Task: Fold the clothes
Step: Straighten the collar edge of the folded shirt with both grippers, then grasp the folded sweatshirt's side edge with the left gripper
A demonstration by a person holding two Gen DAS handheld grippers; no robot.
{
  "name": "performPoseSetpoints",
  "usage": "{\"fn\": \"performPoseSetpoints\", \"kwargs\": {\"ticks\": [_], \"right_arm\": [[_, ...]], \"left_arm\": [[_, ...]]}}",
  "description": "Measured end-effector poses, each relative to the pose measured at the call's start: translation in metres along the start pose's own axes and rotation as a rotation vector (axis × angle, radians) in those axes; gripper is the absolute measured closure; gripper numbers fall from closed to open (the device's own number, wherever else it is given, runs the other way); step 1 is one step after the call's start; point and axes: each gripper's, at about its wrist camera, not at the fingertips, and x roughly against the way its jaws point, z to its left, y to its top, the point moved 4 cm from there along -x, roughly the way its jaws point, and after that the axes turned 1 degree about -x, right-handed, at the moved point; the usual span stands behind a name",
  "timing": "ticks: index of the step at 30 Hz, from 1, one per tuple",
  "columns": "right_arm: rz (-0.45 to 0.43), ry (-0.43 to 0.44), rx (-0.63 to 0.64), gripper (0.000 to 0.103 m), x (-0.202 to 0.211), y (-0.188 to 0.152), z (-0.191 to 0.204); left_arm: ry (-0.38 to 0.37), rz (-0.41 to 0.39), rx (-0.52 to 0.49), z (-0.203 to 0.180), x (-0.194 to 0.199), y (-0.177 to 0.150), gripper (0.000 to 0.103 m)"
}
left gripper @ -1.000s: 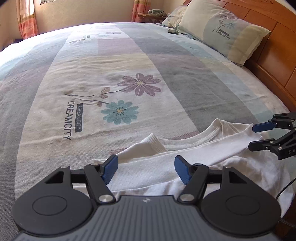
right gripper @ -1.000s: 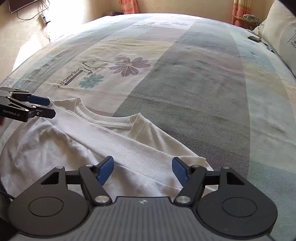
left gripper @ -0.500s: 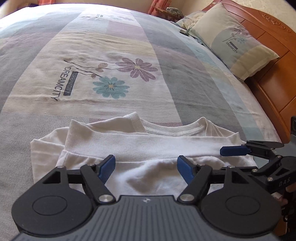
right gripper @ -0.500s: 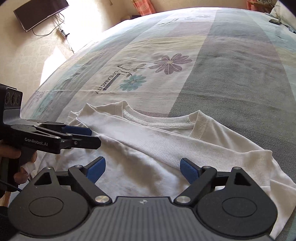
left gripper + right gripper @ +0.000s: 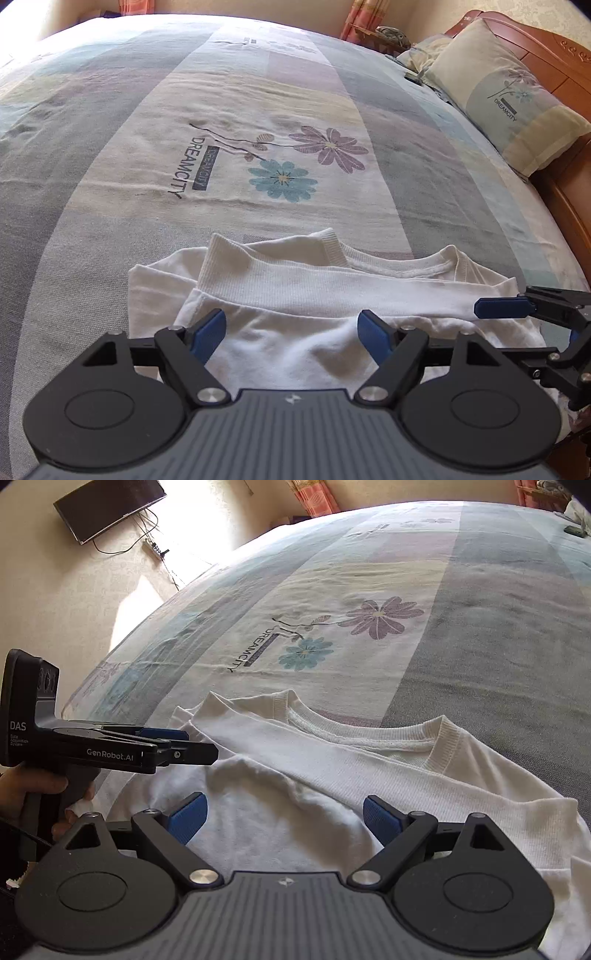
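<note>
Lying folded, one white shirt (image 5: 332, 295), two grippers, jaws opening.

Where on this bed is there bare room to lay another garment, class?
Free: the wide bedspread beyond the white shirt, around the printed flowers. Crowded: the near edge, where the shirt lies, and the pillows by the headboard.

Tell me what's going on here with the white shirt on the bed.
A person is folding a white shirt on a bed, holding a claw tool in each hand. The shirt lies partly folded near the bed's edge, a sleeve laid across below the collar. The left claw and right claw both hover over the shirt's lower part, jaws opening, with nothing pinched between them. A pillow sits by the headboard.
</note>
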Motion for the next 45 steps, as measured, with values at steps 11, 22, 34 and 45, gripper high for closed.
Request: {"fn": "performPoseSetpoints", "kwargs": {"ticks": [11, 22, 34, 45], "right_arm": [[0.02, 0.023, -0.071, 0.008, -0.017, -0.002, -0.003], [-0.052, 0.015, -0.113, 0.007, -0.014, 0.002, 0.001], [-0.086, -0.036, -0.163, 0.007, -0.023, 0.002, 0.012], [-0.156, -0.148, -0.197, 0.007, -0.026, 0.012, 0.026]], "left_arm": [[0.031, -0.026, 0.078, 0.031, 0.017, -0.003, 0.024], [-0.064, 0.127, 0.209, 0.09, 0.02, -0.018, 0.024], [-0.394, 0.255, 0.338, 0.117, -0.012, 0.005, 0.023], [-0.596, 0.308, 0.433, 0.124, -0.024, -0.001, 0.018]]}}
